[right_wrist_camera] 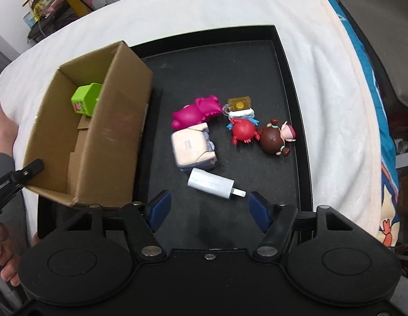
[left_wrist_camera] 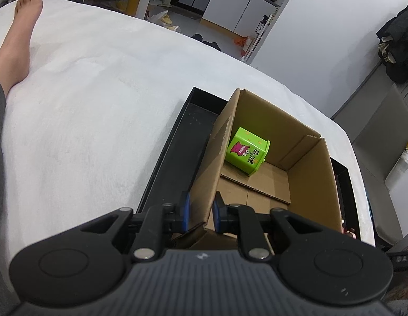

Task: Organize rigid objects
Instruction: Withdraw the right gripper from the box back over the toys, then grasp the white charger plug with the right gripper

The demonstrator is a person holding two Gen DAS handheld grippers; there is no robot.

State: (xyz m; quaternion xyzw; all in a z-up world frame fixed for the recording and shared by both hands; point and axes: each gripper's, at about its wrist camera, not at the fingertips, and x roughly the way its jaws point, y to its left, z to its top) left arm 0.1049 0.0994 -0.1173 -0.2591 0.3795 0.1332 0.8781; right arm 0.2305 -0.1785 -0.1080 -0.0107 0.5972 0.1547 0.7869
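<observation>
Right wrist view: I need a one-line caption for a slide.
Open right claw hovers over a white charger on the black tray, beside toys; the cardboard box holds a green cube.

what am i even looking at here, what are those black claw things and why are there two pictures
Each picture comes from a camera mounted on a hand-held two-finger gripper; a person carries one in each hand. In the left-hand view, the left gripper is shut on the near wall of an open brown cardboard box, holding it. Inside lies a lime-green plastic cube with a cartoon print. In the right-hand view, the right gripper is open above a white wall charger with a plug, not touching it. The charger lies on a shallow black tray on a white blanket, alongside a magenta bear toy, a cream block-shaped toy, a red crab-like figure and a brown-haired doll figure.
</observation>
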